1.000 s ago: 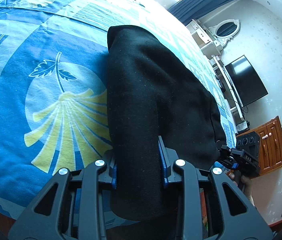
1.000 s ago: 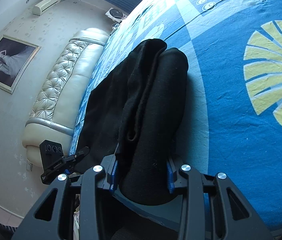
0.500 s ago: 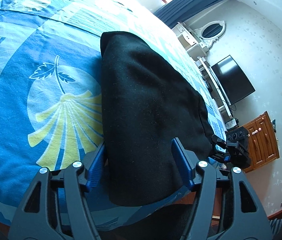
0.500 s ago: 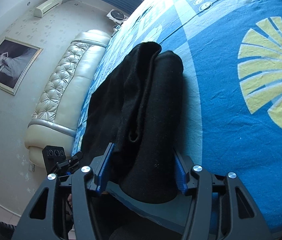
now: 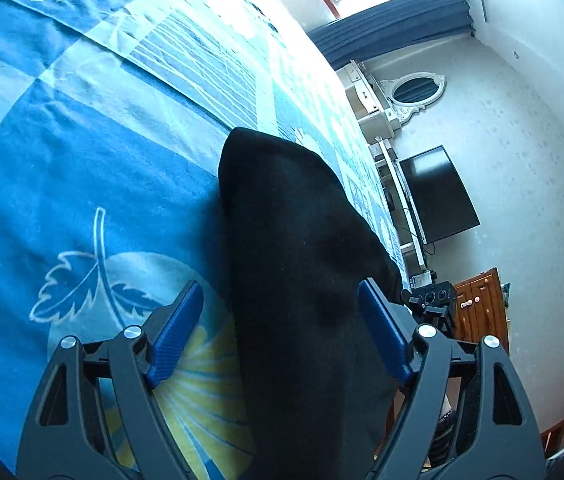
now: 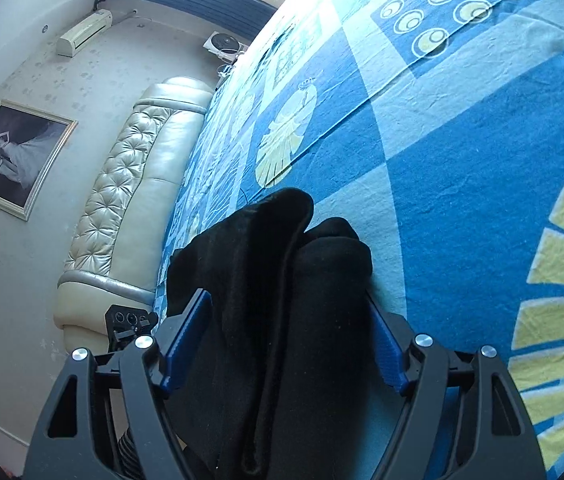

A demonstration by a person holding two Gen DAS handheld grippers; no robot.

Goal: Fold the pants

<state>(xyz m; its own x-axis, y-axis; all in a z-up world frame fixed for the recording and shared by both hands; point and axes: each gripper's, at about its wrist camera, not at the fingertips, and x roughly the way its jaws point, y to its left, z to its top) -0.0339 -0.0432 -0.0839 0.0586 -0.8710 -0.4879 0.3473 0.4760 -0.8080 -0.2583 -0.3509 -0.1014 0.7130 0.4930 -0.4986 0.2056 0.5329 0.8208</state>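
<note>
black pants [image 5: 302,280] folded on bed [image 5: 82,160], long axis running away from both grippers. left gripper [image 5: 282,320], right gripper [image 6: 290,332]: jaws opening, pants between, unclamped.

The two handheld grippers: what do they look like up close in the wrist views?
Both match. The left gripper and right gripper have matte black angular frames with triangular cut-outs, silver round pivot bolts, and ribbed blue pads lining each finger. No cables or sleeves show.
</note>
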